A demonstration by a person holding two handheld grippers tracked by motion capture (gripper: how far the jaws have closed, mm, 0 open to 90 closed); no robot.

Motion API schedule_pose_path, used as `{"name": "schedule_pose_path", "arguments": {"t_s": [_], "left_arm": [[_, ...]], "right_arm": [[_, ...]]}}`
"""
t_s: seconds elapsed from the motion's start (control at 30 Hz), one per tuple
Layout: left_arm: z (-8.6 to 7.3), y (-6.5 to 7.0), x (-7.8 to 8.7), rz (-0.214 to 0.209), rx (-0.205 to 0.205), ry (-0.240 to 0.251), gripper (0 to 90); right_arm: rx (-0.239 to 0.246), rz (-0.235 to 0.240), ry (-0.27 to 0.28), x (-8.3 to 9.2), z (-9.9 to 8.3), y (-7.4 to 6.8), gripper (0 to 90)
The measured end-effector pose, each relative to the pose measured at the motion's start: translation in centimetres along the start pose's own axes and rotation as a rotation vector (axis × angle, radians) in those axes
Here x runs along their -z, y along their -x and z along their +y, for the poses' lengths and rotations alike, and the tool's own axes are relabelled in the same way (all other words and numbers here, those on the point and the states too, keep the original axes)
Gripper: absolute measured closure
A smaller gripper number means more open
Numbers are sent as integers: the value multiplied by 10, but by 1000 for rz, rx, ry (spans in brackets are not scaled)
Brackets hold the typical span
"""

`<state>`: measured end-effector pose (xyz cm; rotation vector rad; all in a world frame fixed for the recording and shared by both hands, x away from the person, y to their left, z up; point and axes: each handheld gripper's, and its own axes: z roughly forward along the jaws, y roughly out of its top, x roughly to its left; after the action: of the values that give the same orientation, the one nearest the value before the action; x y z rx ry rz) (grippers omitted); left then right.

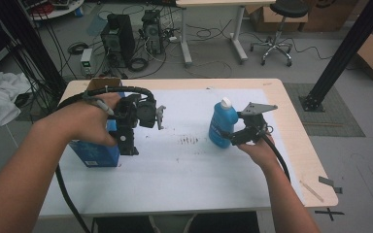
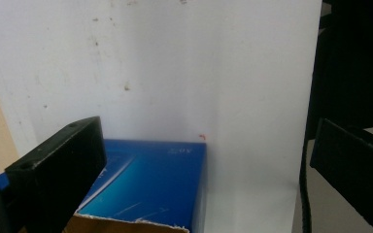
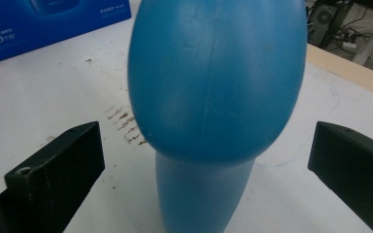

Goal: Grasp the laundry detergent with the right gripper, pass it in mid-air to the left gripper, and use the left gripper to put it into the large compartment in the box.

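Presently, the right hand-held gripper (image 1: 229, 134) is level with the lower body of a blue bottle (image 1: 222, 124) that stands upright with a white cap on the white sheet (image 1: 184, 165) covering the tabletop (image 1: 291, 121), right of centre. In the right gripper view its jaws stand wide apart, one on each side of the bottle (image 3: 217, 97), with clear gaps to the plastic; nothing is gripped. The left hand-held gripper (image 1: 128, 148) is held above a blue carton (image 1: 94, 154) at the left side of the sheet, pointing downward. In the left gripper view its jaws are likewise spread wide and hold nothing, with the carton's open top (image 2: 145, 184) below and between them. Brown smudges (image 1: 189, 141) mark the sheet between the carton and the bottle.
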<state>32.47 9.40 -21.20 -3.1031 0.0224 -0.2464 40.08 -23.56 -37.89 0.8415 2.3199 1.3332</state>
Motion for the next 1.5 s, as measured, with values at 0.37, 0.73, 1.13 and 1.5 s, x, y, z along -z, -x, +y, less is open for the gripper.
{"name": "schedule_pose_path", "arguments": {"t_s": [0.37, 0.73, 1.13, 1.5], "left_arm": [[-2, 3, 0, -1, -12, -26, 1], [-1, 3, 0, 1, -13, -25, 1], [3, 2, -1, 3, -17, -23, 2], [0, 2, -1, -1, -12, -27, 2]], "right_arm": [[-15, -15, 35, -18, -9, -1, 0], [-38, -37, 67, -28, -14, -1, 0], [-30, -61, 83, -27, -14, -2, 65], [-21, -65, 97, -26, -13, -3, 150]]}}
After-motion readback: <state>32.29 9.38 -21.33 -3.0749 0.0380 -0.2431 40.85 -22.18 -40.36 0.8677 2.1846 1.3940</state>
